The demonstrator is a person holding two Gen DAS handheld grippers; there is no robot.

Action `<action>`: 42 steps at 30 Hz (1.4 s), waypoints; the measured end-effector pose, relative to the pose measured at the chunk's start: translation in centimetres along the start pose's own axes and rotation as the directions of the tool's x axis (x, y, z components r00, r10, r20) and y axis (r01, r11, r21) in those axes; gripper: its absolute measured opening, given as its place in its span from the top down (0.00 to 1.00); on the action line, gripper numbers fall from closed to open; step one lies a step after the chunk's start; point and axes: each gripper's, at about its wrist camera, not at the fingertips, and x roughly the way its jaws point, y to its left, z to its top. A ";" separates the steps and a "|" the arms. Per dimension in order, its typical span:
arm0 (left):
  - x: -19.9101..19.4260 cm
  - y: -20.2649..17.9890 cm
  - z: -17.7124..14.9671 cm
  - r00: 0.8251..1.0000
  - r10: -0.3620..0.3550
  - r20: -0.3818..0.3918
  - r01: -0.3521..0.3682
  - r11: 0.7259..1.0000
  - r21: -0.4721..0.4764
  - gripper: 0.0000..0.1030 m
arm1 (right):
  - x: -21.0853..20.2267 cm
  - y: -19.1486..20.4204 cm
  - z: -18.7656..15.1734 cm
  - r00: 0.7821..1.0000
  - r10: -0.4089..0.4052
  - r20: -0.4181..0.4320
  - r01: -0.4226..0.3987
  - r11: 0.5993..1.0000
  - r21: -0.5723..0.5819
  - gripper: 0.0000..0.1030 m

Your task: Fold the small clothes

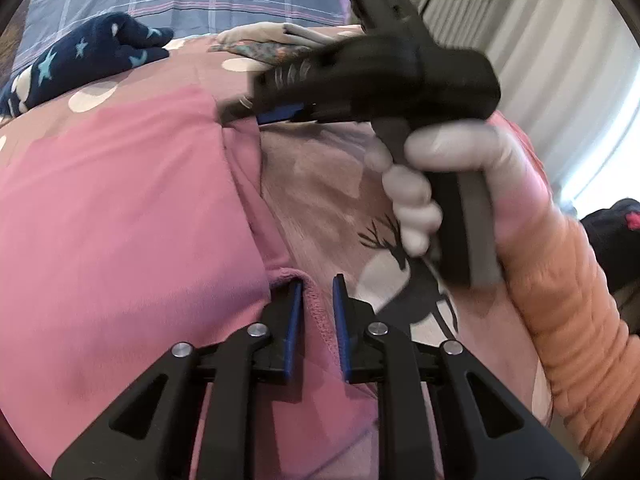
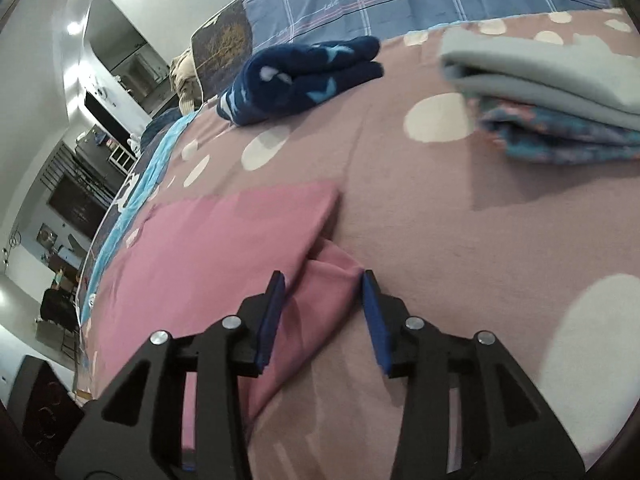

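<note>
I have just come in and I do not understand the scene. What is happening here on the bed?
A person is folding a pink garment on the dotted bedspread with two hand-held grippers. The left gripper and the right gripper each have open jaws around an edge of the garment. A navy star-patterned piece and a grey and floral stack lie folded further back.

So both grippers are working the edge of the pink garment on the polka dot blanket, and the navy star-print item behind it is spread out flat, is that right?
Not quite. The navy star-print item is not spread flat; the right wrist view shows it folded into a bundle. The rest holds: the left gripper and right gripper both straddle the pink garment on the polka dot blanket.
</note>
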 end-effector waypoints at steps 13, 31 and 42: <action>-0.6 -0.7 -1.3 1.000 -0.024 0.002 0.024 0.996 0.082 0.95 | 0.0 -3.5 1.0 0.991 -0.084 0.101 0.071 0.989 0.127 1.00; -3.4 -2.6 0.0 0.999 -0.017 -0.028 0.023 0.971 0.238 0.94 | -1.3 -1.5 -1.1 0.999 -0.004 0.039 0.004 1.000 -0.008 0.69; -5.5 -4.8 -3.0 1.000 0.006 -0.021 0.002 0.923 0.384 0.66 | -1.2 -2.1 -1.1 0.999 0.011 0.035 -0.011 1.000 0.002 0.67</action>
